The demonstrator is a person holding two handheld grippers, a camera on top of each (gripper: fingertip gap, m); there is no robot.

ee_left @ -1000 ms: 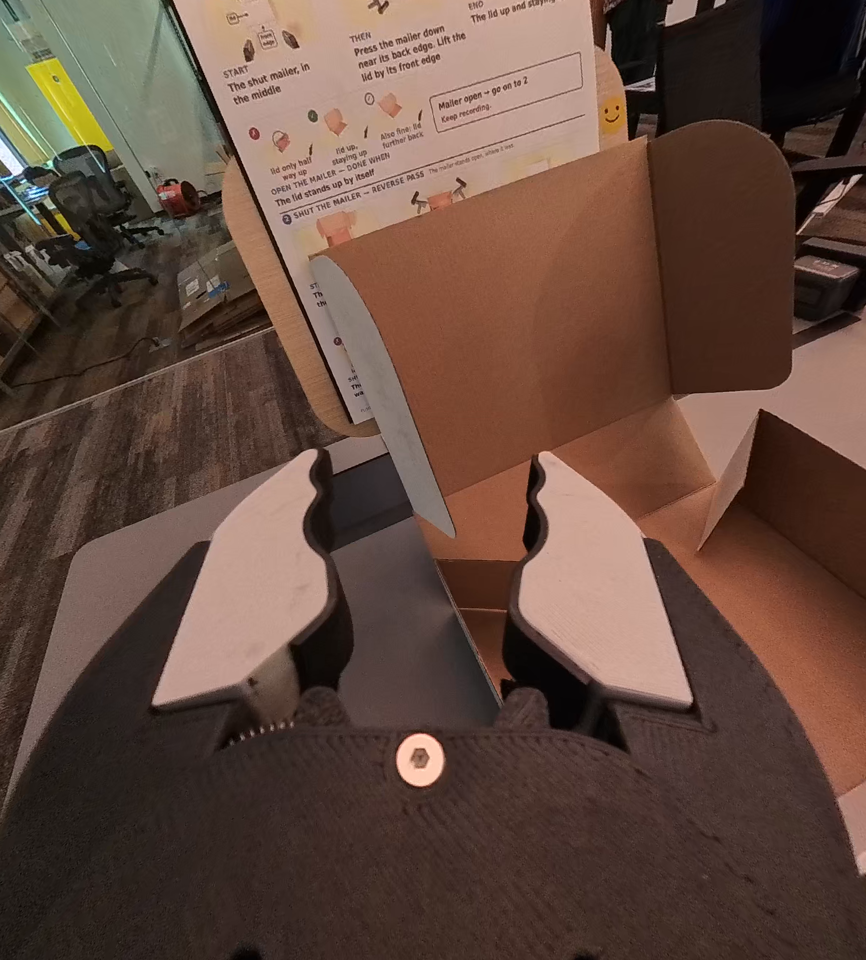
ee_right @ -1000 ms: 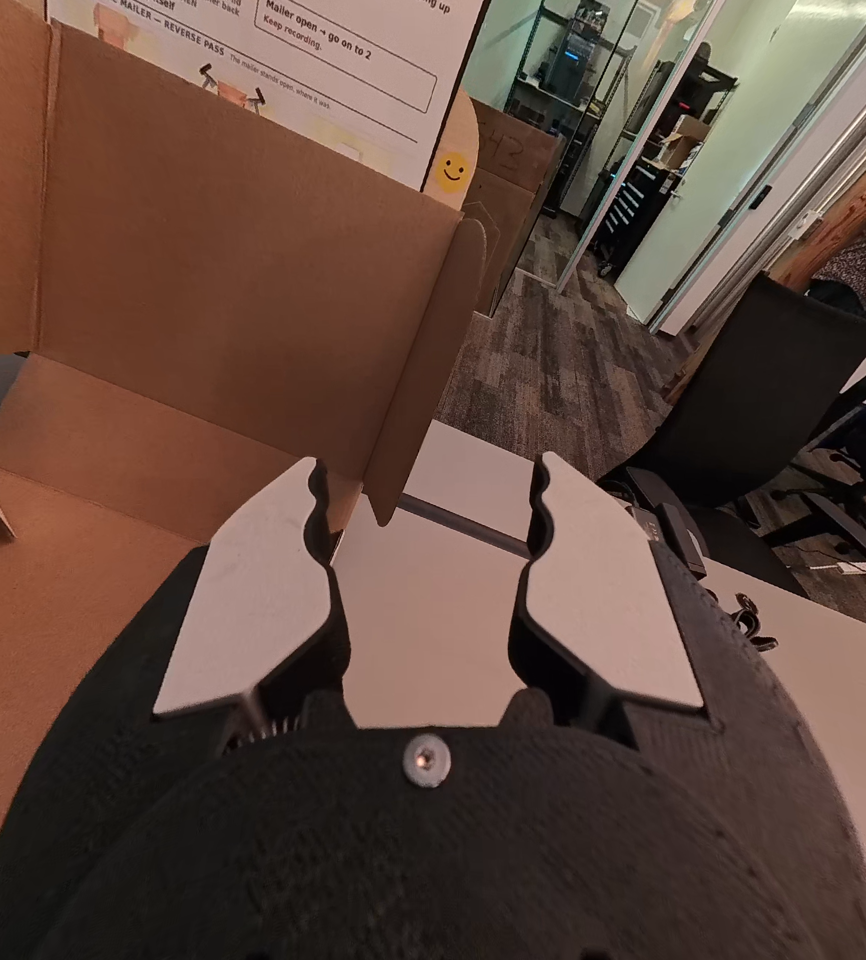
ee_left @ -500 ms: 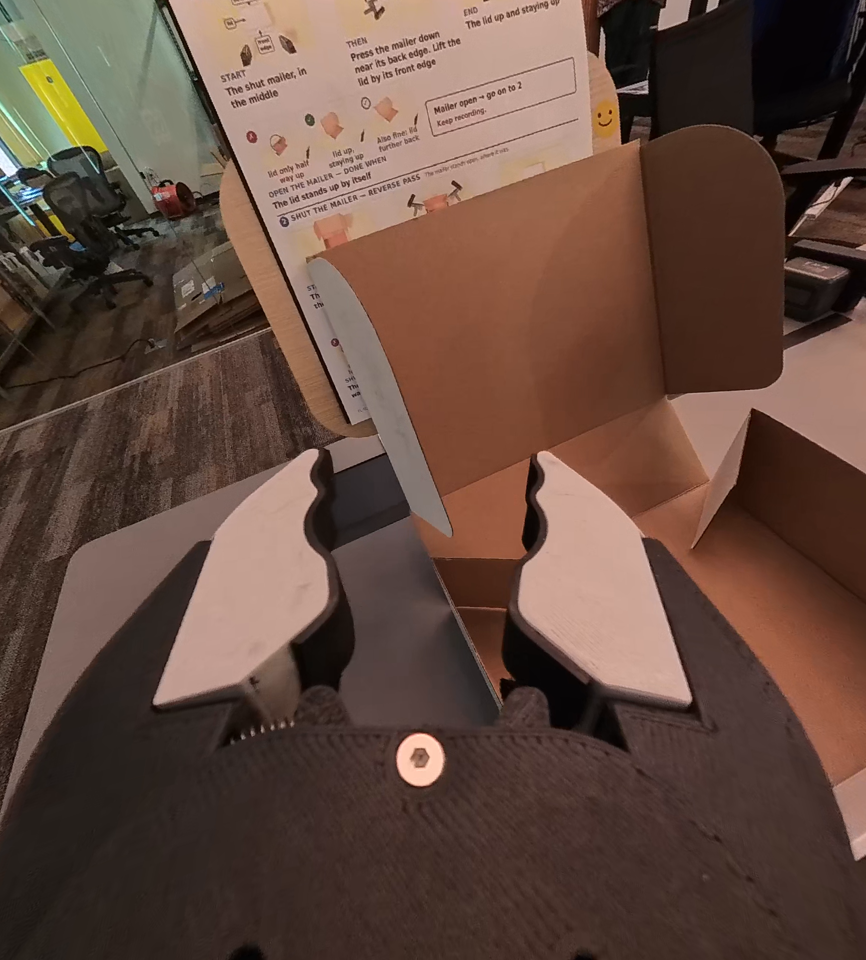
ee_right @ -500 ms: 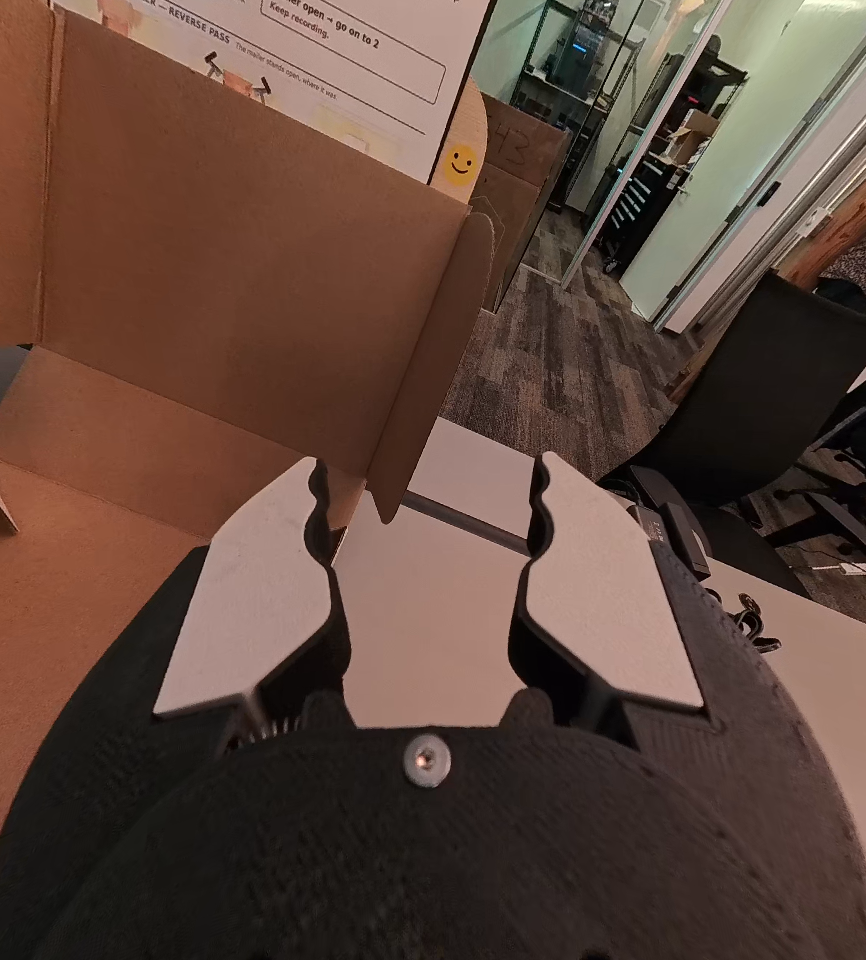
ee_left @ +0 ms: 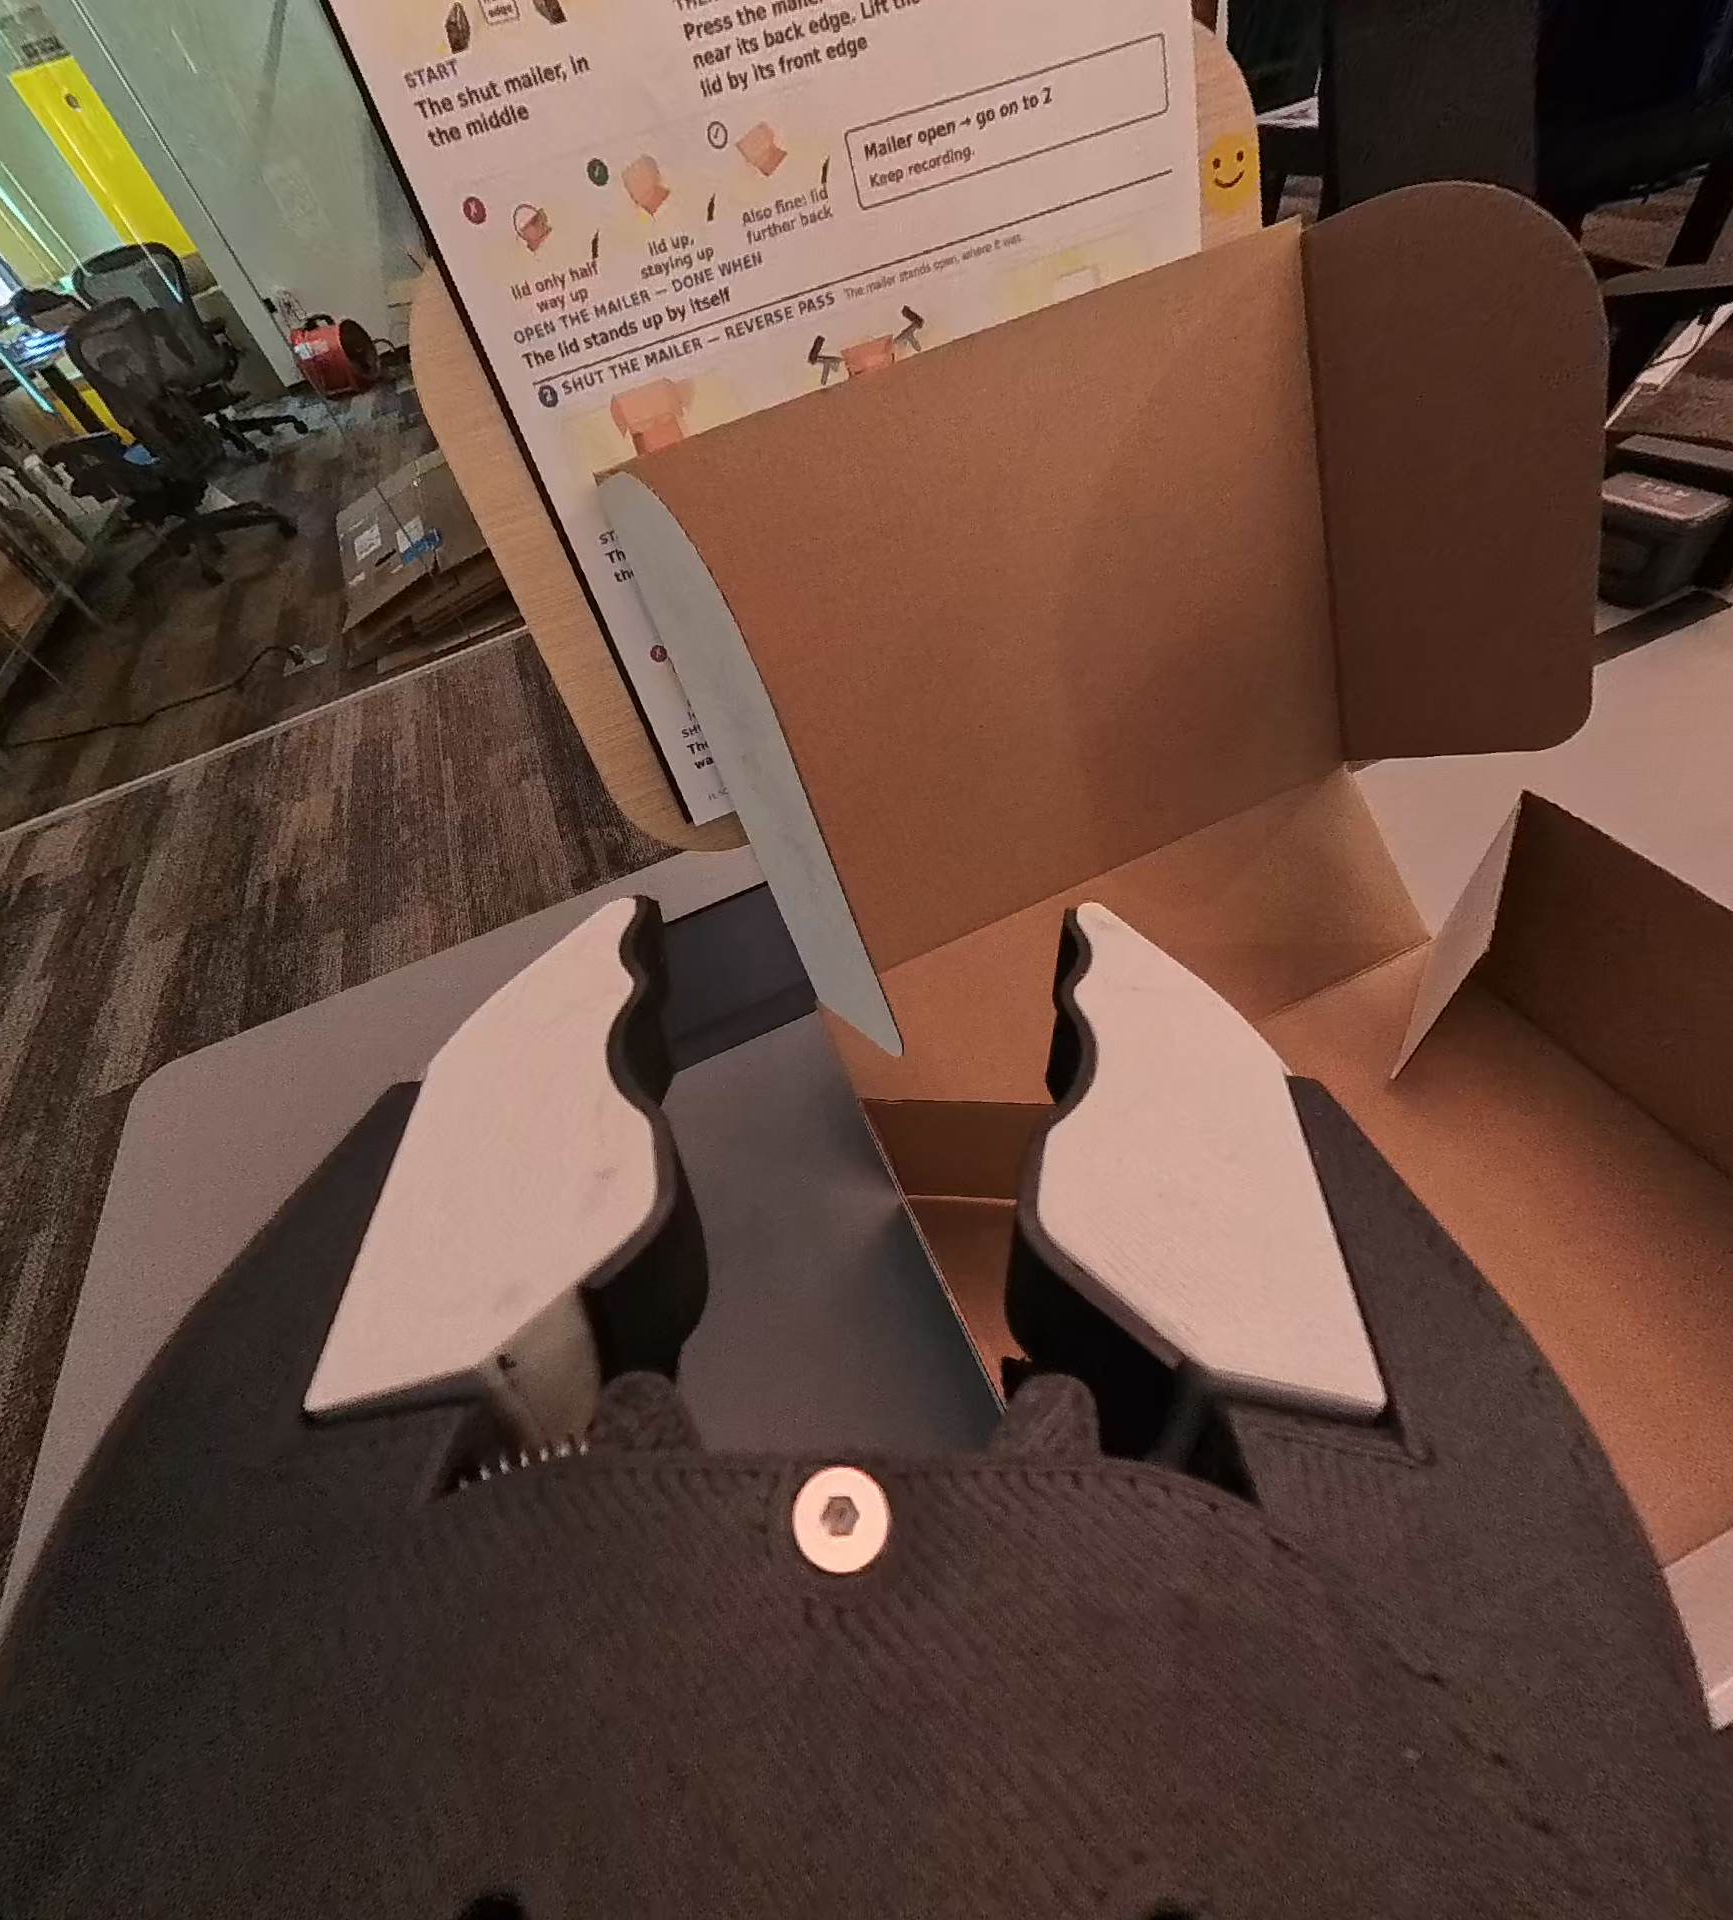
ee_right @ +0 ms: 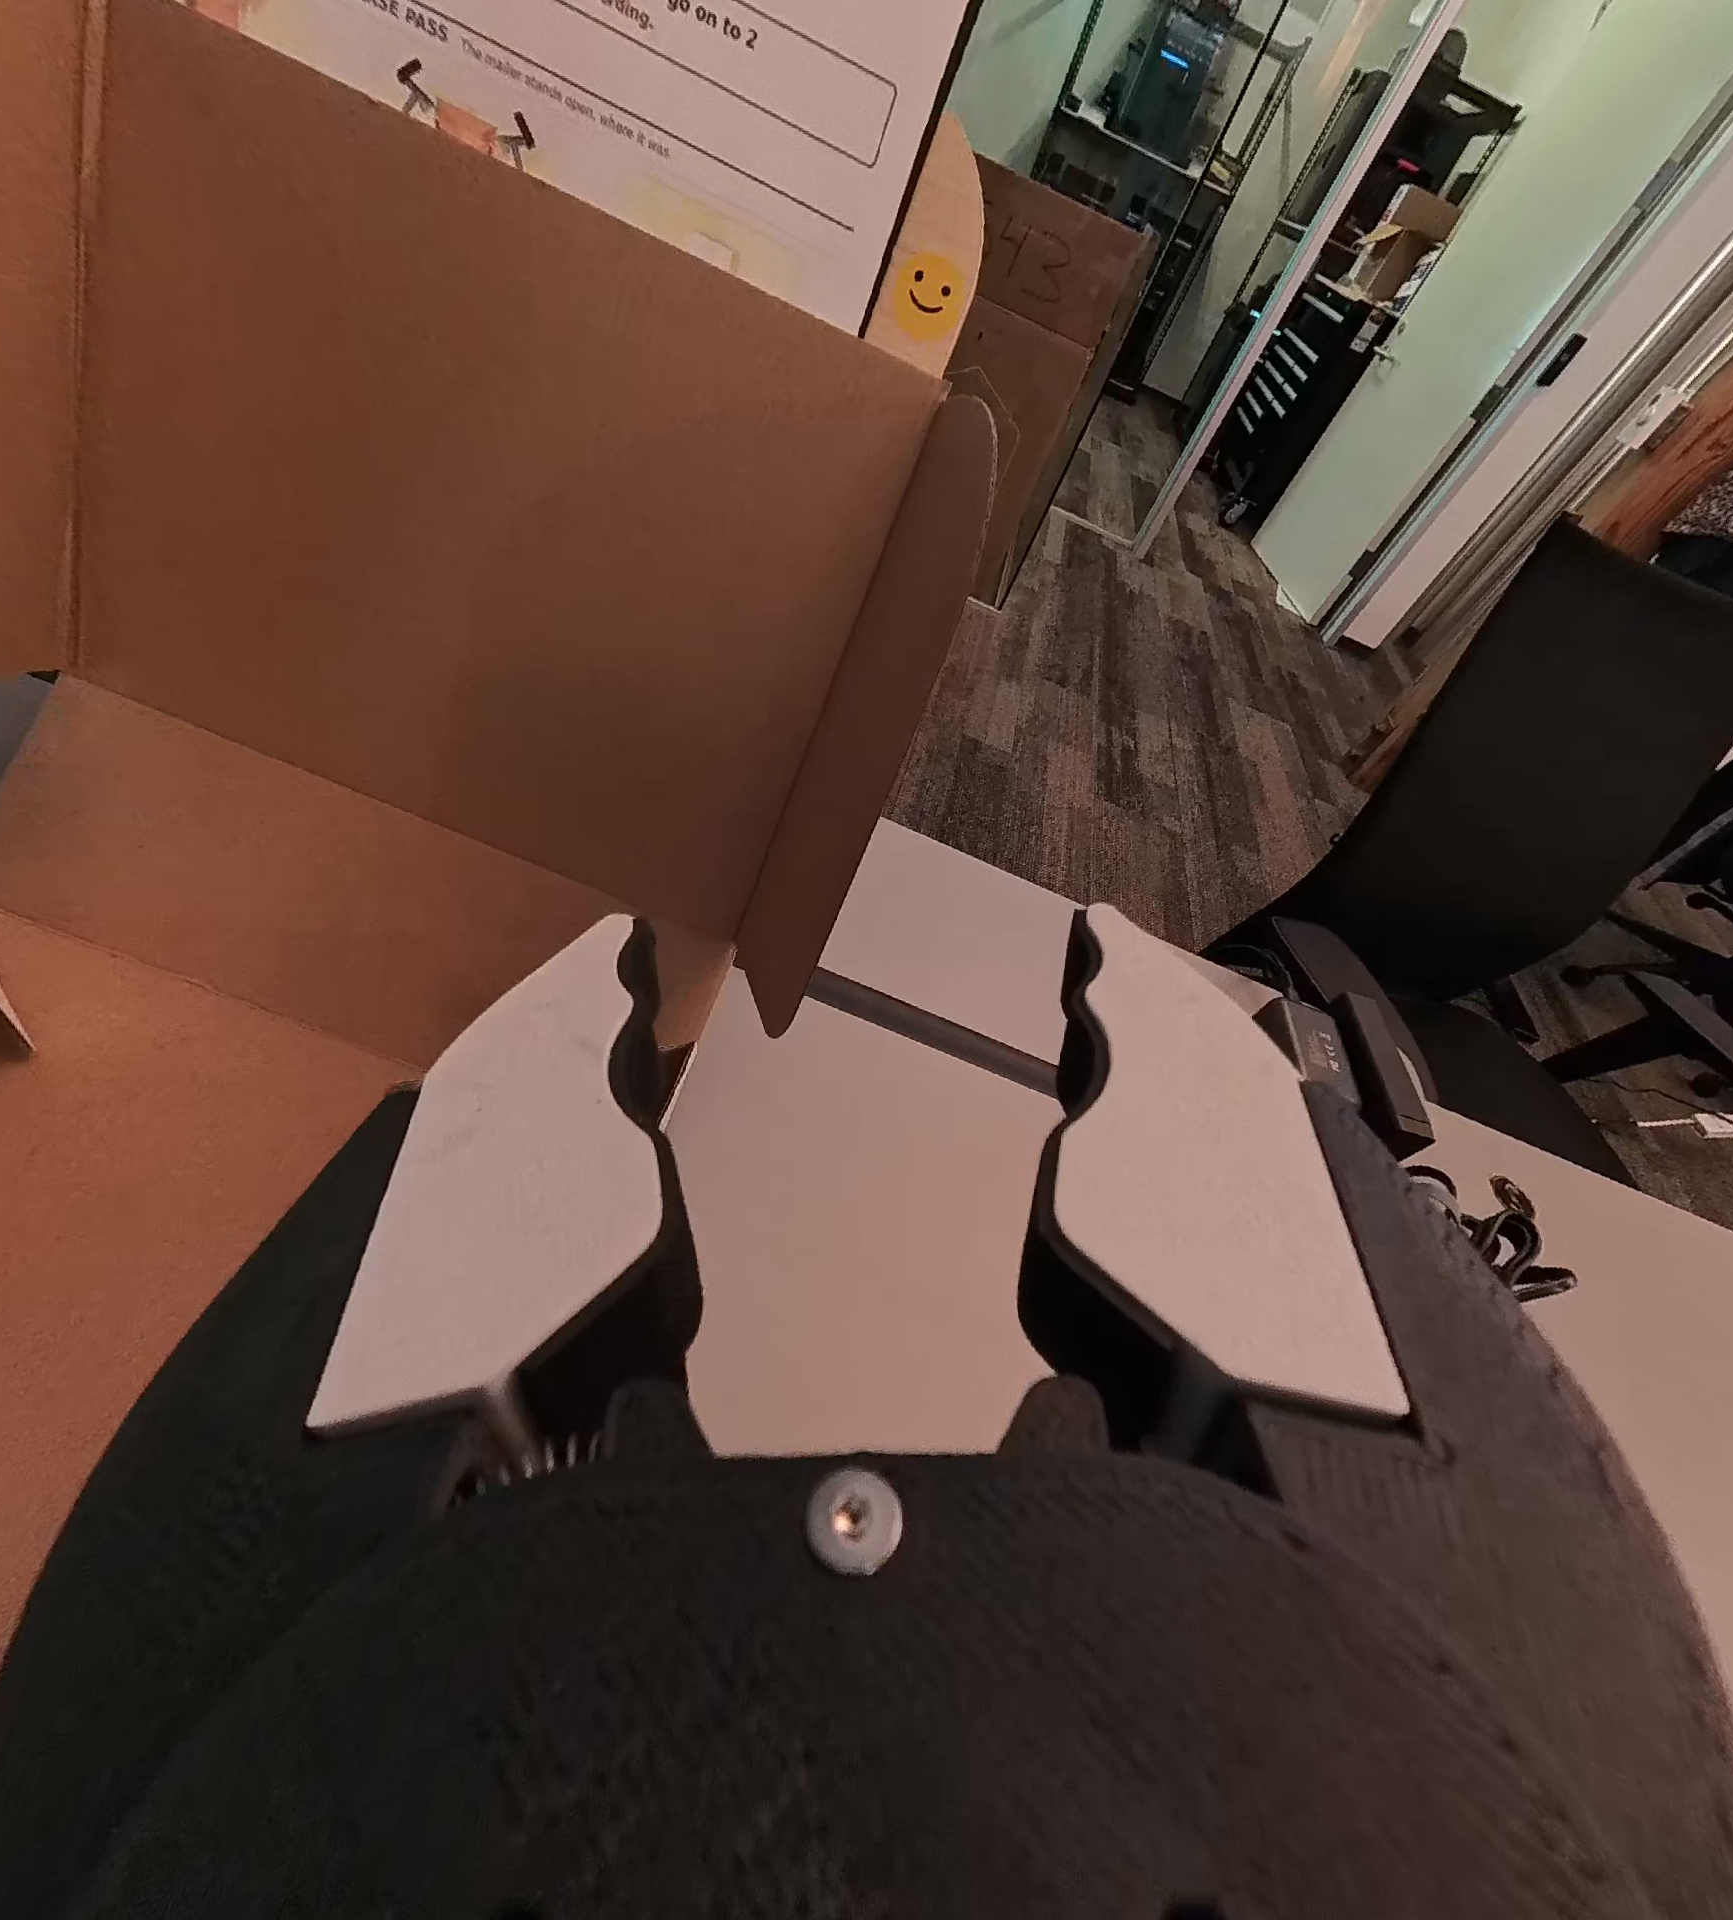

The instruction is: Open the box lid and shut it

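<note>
A brown cardboard mailer box (ee_left: 1527, 1226) lies open on the table. Its lid (ee_left: 1028, 665) stands upright at the back, with side flaps (ee_left: 1454, 478) sticking forward. My left gripper (ee_left: 857, 925) is open and empty, straddling the box's left wall just in front of the lid's left flap (ee_left: 768, 790). My right gripper (ee_right: 851, 925) is open and empty at the box's right rear corner. The lid (ee_right: 467, 488) stands upright in that view too, and its right flap (ee_right: 862, 748) points down between my fingers.
A white instruction poster (ee_left: 789, 187) on a wooden board stands right behind the lid. The box sits on a white table (ee_right: 872, 1195) with a dark mat (ee_left: 800, 1226) at its left. Black devices and cables (ee_right: 1361, 1049) lie at the right edge. Office chairs (ee_right: 1527, 769) stand beyond.
Both grippers have moved slightly forward and lower toward the lid's flaps. The lid has stayed upright and both grippers have stayed open.
</note>
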